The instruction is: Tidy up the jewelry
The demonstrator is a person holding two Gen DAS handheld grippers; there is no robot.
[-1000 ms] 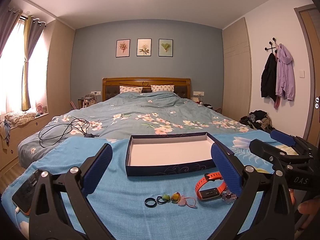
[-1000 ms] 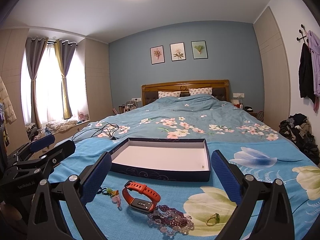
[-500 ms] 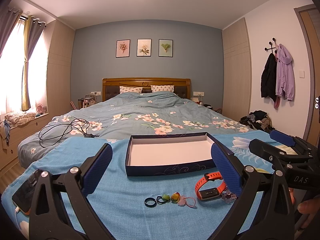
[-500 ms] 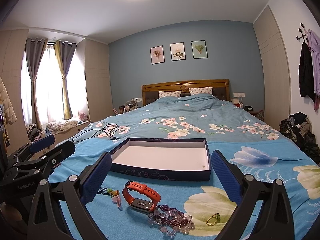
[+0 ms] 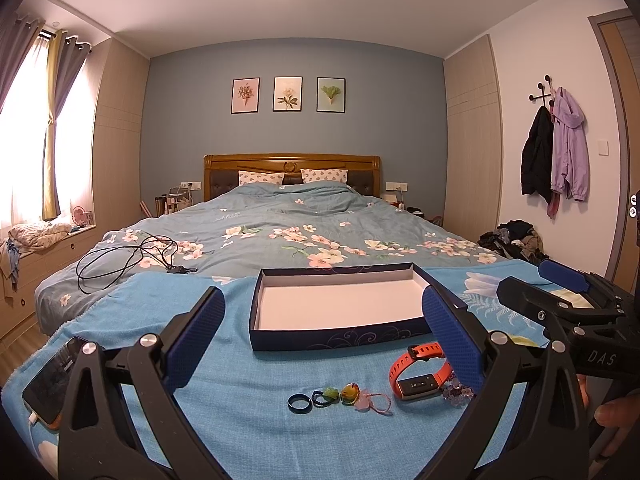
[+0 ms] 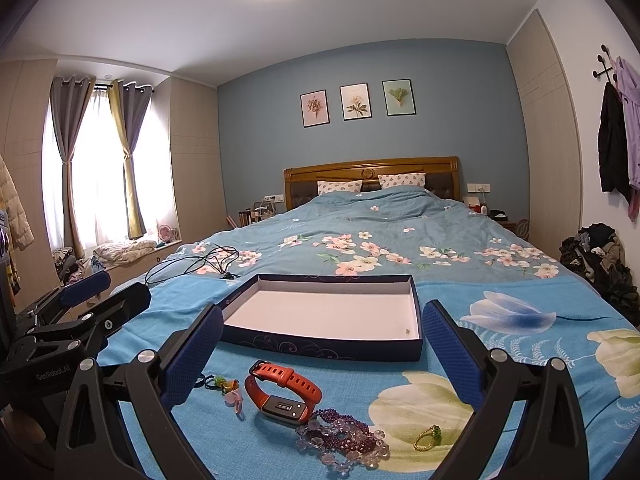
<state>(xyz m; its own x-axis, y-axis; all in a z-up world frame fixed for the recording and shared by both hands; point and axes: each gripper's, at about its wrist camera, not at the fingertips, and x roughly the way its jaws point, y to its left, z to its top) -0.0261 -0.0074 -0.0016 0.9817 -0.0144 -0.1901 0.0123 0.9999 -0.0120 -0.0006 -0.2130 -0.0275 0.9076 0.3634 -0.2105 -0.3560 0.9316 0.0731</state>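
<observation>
Navy box [image 5: 338, 338] empty, on blue bedspread [image 5: 240, 384] at foot of bed. I hold left claw [image 5: 324, 344] and right claw [image 6: 322, 354] both spread wide, gripping nothing. Orange watch [image 6: 285, 394], purple bead bracelet [image 6: 340, 438], gold ring [image 6: 427, 438], black ring [image 5: 299, 403] lie just before box, outside it.

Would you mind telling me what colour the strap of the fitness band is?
The fitness band has an orange-red strap, clearest in the right wrist view.

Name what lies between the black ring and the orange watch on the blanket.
Small green, amber and pink trinkets lie between the black ring and the orange watch, shown in the left wrist view.
</observation>
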